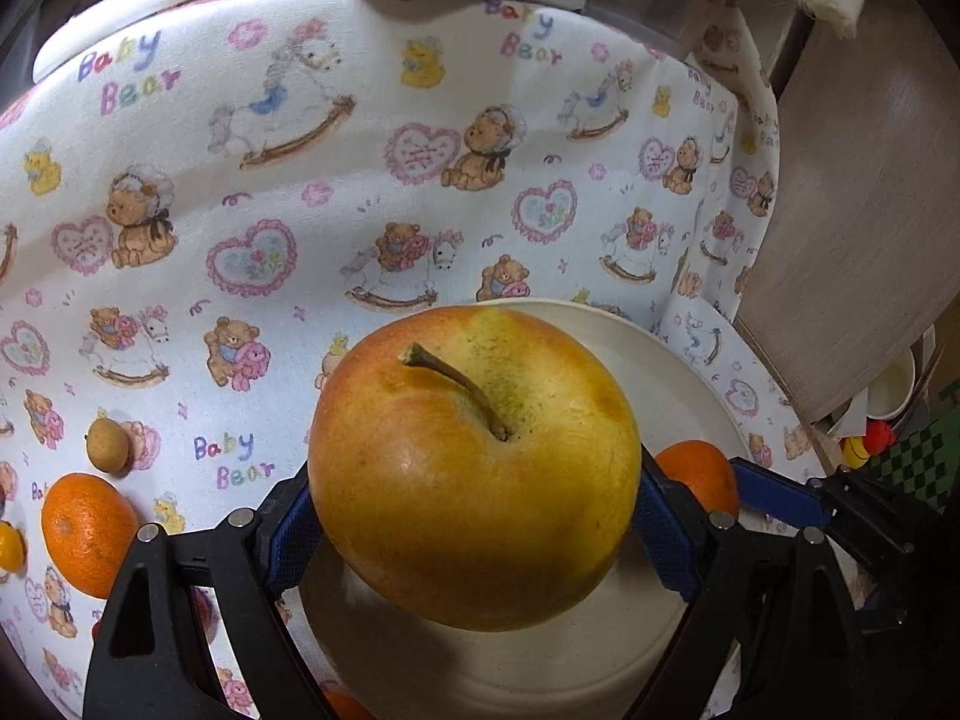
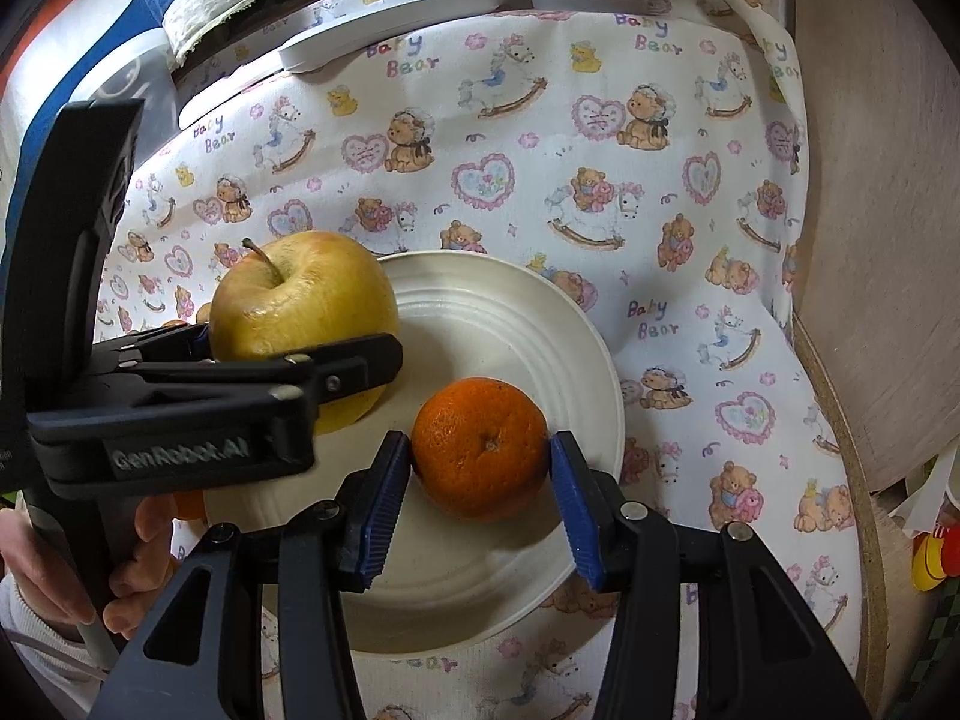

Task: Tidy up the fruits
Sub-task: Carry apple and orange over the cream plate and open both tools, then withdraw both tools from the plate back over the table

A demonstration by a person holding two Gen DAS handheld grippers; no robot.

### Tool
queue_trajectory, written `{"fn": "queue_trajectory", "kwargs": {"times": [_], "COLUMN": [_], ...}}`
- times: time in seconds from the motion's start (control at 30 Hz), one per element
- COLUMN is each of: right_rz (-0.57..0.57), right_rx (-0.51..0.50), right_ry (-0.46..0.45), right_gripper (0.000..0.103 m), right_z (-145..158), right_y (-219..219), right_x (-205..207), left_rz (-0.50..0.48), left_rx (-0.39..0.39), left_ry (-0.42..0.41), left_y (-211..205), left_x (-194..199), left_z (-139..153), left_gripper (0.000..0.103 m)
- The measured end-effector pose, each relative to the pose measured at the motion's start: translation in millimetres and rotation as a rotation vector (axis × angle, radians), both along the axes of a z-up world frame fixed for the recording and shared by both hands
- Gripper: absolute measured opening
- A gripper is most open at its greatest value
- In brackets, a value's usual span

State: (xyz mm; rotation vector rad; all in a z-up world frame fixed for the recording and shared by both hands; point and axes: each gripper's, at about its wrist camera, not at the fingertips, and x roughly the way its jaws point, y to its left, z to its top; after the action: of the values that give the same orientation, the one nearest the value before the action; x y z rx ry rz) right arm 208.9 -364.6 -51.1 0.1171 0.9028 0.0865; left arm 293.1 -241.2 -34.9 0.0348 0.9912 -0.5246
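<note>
Holding the apple point(image 2: 303, 306) clamped just above the plate point(image 2: 510, 324), the left gripper point(image 2: 300, 354) sits at the plate's left side. Right gripper point(image 2: 480, 480) straddles the plate's orange point(image 2: 480, 450), its pads apparently just clear.

In the left wrist view, the apple point(image 1: 474, 468) hides most of the white plate point(image 1: 678, 384) and all but a sliver of the orange point(image 1: 699, 474) behind it. Another orange point(image 1: 345, 708) is cut off by the bottom edge. A yellow fruit point(image 1: 9, 546) is cut off at the left edge. In the right wrist view, the left gripper point(image 2: 300, 354) covers the apple's lower half, and whether the apple touches the plate cannot be told. A red and yellow object point(image 2: 936, 552) at the right edge is too cropped to identify.
</note>
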Motion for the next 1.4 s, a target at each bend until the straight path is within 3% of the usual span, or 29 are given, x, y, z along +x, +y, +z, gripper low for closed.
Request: {"fn": "queue_trajectory", "kwargs": {"times": [0.03, 0.1, 0.17, 0.3, 0.5, 0.7, 0.9, 1.0, 1.13, 1.23, 1.33, 1.4], "right_rz": [0.002, -0.001, 0.009, 0.016, 0.047, 0.065, 0.076, 0.075, 0.073, 0.064, 0.061, 0.07], "right_rx": [0.002, 0.009, 0.02, 0.01, 0.015, 0.008, 0.027, 0.023, 0.032, 0.034, 0.025, 0.018], "right_ry": [0.001, -0.002, -0.012, -0.017, -0.056, -0.142, -0.249, -0.307, -0.368, -0.419, -0.464, -0.48], "right_gripper": [0.054, 0.073, 0.079, 0.081, 0.081, 0.081, 0.085, 0.086, 0.089, 0.103, 0.103, 0.103], "right_z": [-0.3, -0.1, 0.9, 0.8, 6.8, 22.9, 40.7, 49.1, 56.8, 61.3, 66.3, 68.8], "right_y": [-0.1, -0.6, -0.7, 0.4, 5.6, 12.7, 17.3, 20.1, 22.0, 22.2, 24.6, 26.9], "right_x": [0.2, -0.3, -2.0, -5.0, -12.0, -22.6, -37.1, -44.6, -52.5, -58.5, -65.2, -67.8], "left_rz": [0.002, 0.005, 0.011, 0.011, 0.008, 0.023, 0.072, 0.113, 0.181, 0.245, 0.289, 0.268], "left_rx": [-0.001, 0.0, -0.009, -0.014, -0.05, -0.038, -0.141, -0.151, -0.11, -0.073, -0.071, -0.027], "left_ry": [0.005, 0.01, 0.007, -0.042, -0.126, -0.349, -0.646, -0.72, -0.814, -0.879, -0.967, -0.98], "left_y": [0.3, 1.7, 3.4, 8.4, 17.2, 34.7, 81.9, 101.0, 120.6, 135.7, 150.2, 150.0], "left_x": [0.9, 2.1, 2.6, -1.7, -9.8, -41.4, -96.3, -114.0, -136.5, -157.7, -184.7, -193.0], "left_z": [-0.2, 1.4, 4.2, 12.6, 33.8, 72.0, 107.4, 118.0, 123.5, 121.3, 112.9, 109.4], "left_gripper": [0.089, 0.09, 0.091, 0.098, 0.099, 0.099, 0.103, 0.103, 0.103, 0.103, 0.103, 0.103]}}
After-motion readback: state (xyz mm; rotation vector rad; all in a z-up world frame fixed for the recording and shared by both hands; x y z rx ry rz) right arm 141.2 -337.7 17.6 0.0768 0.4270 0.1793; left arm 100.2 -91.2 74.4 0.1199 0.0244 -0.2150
